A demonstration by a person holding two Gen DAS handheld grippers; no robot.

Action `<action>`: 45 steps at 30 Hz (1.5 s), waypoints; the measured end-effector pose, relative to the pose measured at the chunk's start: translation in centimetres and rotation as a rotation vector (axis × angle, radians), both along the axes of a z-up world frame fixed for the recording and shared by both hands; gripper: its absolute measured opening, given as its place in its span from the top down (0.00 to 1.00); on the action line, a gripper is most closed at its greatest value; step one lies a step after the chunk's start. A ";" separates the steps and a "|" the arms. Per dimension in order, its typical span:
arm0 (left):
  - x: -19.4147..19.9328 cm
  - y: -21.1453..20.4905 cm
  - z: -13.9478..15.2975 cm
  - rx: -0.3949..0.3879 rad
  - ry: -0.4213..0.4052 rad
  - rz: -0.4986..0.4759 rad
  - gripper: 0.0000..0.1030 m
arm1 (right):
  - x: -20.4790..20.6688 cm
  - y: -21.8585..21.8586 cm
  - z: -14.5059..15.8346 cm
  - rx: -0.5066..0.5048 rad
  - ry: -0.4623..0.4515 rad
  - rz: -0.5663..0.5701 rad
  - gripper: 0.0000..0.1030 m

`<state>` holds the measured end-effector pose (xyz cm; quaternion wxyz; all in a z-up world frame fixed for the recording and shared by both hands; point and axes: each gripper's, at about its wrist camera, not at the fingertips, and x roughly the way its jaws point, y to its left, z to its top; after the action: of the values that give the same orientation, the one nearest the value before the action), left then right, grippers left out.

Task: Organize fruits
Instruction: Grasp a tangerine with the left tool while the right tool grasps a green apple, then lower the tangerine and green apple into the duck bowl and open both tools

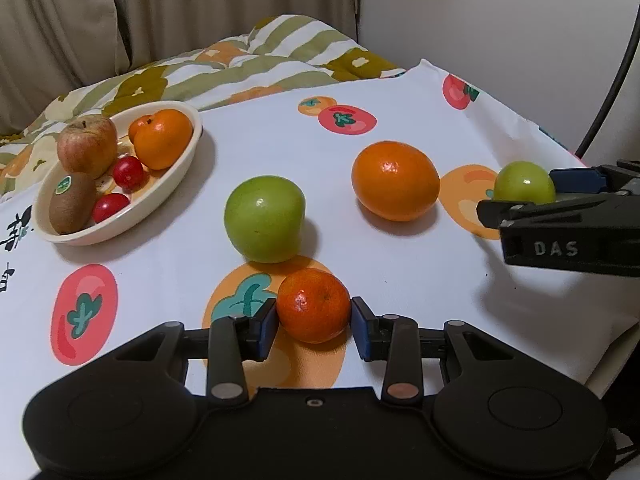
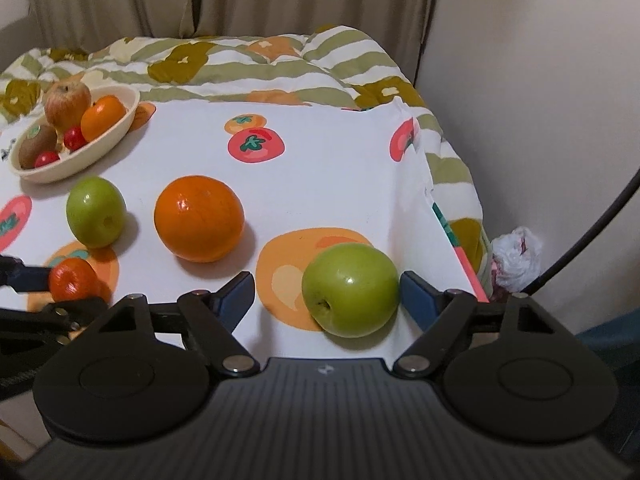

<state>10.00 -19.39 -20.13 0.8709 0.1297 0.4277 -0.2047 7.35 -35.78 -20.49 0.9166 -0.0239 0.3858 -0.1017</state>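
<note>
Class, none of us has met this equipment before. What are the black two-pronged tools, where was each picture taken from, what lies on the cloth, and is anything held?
The black tools are hand-held grippers, one per hand, each carrying a camera that looks along its fingers.

In the left wrist view, the left gripper has its pads against a small mandarin; whether it is lifted, I cannot tell.

In the right wrist view, the right gripper is open around a green apple; one pad is well clear of it.

On the tablecloth also lie another green apple, a large orange, and a bowl holding mixed fruit.
</note>
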 end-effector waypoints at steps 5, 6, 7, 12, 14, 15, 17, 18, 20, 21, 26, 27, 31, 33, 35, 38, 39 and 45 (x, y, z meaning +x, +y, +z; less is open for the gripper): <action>-0.1 0.3 0.7 -0.004 -0.013 0.013 0.59 | 0.6 0.4 -0.6 -0.069 0.003 0.022 0.10; -0.1 0.3 0.8 -0.005 -0.015 0.016 0.59 | 0.7 0.4 -0.7 -0.086 0.005 0.027 0.11; -0.1 0.4 0.9 -0.007 -0.017 0.019 0.59 | 0.9 0.5 -0.8 -0.109 0.007 0.034 0.14; -0.4 0.8 1.7 -0.013 -0.031 0.034 0.59 | 1.4 0.6 -1.5 -0.177 0.032 0.064 0.25; -0.4 0.9 1.9 -0.017 -0.036 0.040 0.59 | 1.6 0.4 -1.8 -0.183 0.040 0.072 0.29; -0.6 1.0 2.1 -0.017 -0.040 0.043 0.59 | 1.6 0.4 -1.9 -0.196 0.040 0.076 0.31; -0.7 1.1 2.4 -0.019 -0.047 0.052 0.59 | 1.6 0.1 -1.8 -0.184 0.039 0.084 0.31; -0.7 1.2 2.5 -0.021 -0.051 0.058 0.59 | 1.6 -0.1 -1.7 -0.160 0.036 0.088 0.31; -0.8 1.4 2.9 -0.022 -0.061 0.069 0.59 | 1.6 -0.8 -1.2 -0.095 0.034 0.087 0.31; -0.9 1.5 3.2 -0.024 -0.068 0.078 0.59 | 1.6 -1.0 -1.0 -0.068 0.033 0.087 0.31; -1.2 2.3 4.6 -0.035 -0.093 0.124 0.59 | 1.7 -1.4 0.7 0.010 0.015 0.104 0.31; -1.3 2.5 4.9 -0.037 -0.098 0.134 0.59 | 1.7 -1.4 1.1 0.021 0.010 0.109 0.31; -1.5 3.3 6.3 -0.047 -0.119 0.173 0.59 | 2.1 -1.1 3.3 0.074 -0.021 0.134 0.31; -1.5 3.9 7.1 -0.051 -0.133 0.193 0.59 | 2.4 -0.7 4.5 0.098 -0.041 0.149 0.31; -1.4 4.4 7.9 -0.057 -0.146 0.210 0.59 | 2.8 -0.2 5.7 0.123 -0.059 0.167 0.31; -1.0 5.5 8.9 -0.061 -0.171 0.236 0.59 | 3.5 0.7 7.2 0.161 -0.081 0.199 0.31; -0.8 5.9 9.3 -0.062 -0.179 0.246 0.59 | 3.8 1.1 7.6 0.168 -0.087 0.210 0.31; 1.1 8.6 10.8 -0.064 -0.219 0.291 0.59 | 5.7 3.7 9.4 0.221 -0.109 0.261 0.31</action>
<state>11.11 -10.83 -9.38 0.9364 0.0600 0.3377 -0.0747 13.03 -32.07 -11.11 0.9386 0.0325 0.3381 0.0599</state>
